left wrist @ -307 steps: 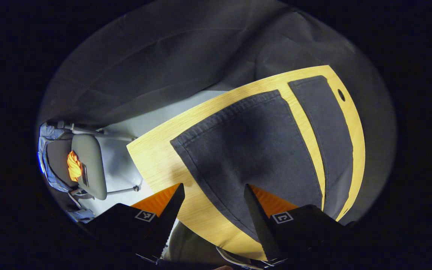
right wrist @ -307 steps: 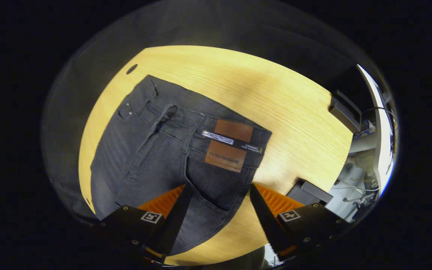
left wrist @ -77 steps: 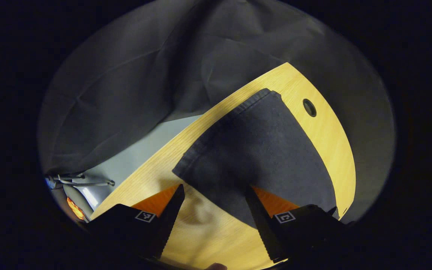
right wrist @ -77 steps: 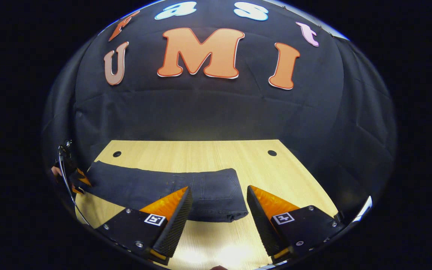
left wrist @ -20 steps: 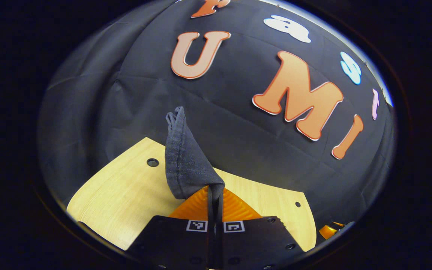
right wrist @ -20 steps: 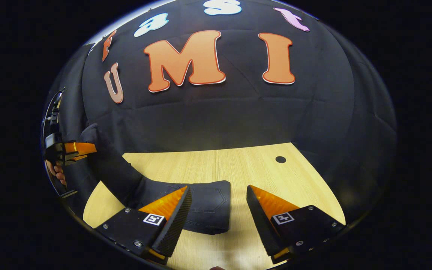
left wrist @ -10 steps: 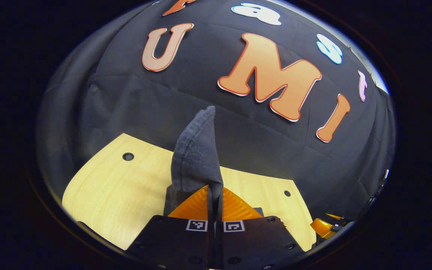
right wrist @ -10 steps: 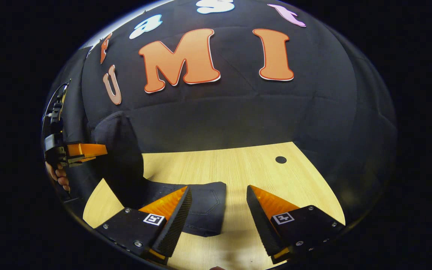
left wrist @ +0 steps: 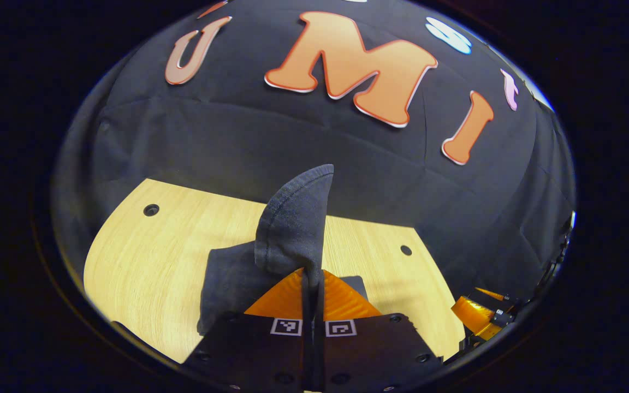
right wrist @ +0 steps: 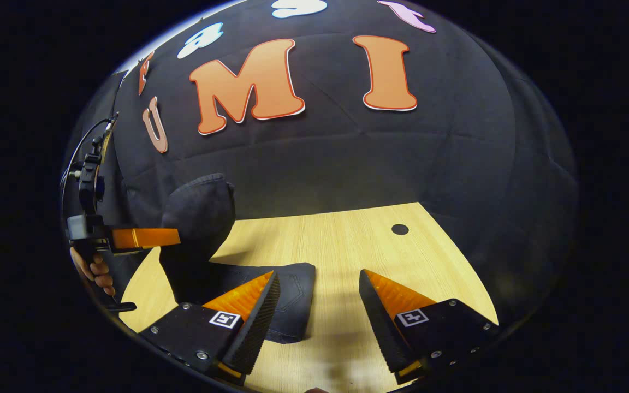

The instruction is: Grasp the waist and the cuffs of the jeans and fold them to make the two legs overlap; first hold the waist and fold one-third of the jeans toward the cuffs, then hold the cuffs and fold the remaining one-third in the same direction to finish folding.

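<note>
Above the table (left wrist: 145, 256), left gripper (left wrist: 312, 275) clamping raised jeans (left wrist: 292, 229) cuffs, right gripper (right wrist: 319, 297) wide, low.

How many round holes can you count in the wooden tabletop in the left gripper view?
2: one hole near the table's far left corner, one hole near its far right corner. The lifted jeans may hide others.

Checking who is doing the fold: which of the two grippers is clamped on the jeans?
The left gripper, shut on the raised cuff end of the jeans. The right gripper hangs open, holding nothing.
</note>
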A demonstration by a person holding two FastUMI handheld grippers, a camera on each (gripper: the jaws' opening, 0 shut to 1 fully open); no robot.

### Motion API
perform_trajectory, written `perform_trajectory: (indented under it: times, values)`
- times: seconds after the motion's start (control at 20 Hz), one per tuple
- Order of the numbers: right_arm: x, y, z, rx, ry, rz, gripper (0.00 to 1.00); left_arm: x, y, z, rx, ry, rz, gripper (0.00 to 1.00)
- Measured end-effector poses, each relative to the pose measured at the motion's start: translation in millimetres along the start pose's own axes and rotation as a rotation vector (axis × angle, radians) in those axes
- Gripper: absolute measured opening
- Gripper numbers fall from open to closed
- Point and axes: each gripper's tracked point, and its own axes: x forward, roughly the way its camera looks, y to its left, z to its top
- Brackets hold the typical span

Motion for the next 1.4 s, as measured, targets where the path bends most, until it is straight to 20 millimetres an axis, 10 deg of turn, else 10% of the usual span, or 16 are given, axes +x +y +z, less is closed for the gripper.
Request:
perform_trajectory:
  times: [0.35, 0.6, 0.8, 1.4]
  values:
    - [0.8, -5.4, -0.1, 0.006, -0.007, -0.005, 0.89, 6.1, -57.7, -49.2, 0.066, 0.171, -0.156, 0.14]
    - [-4.3, 4.1, 7.8, -0.005, -0.038, 0.001, 0.88, -16.9, -55.0, -37.1, 0.119, 0.120, -0.191, 0.27]
    - [-20.4, 24.3, 35.7, -0.051, -0.140, -0.001, 0.88, -48.9, -19.4, 3.3, 0.180, -0.079, -0.108, 0.84]
    - [-65.2, 118.0, 89.1, -0.106, -0.381, 0.107, 0.93, -172.8, 50.4, 62.6, 0.210, -0.521, 0.132, 0.93]
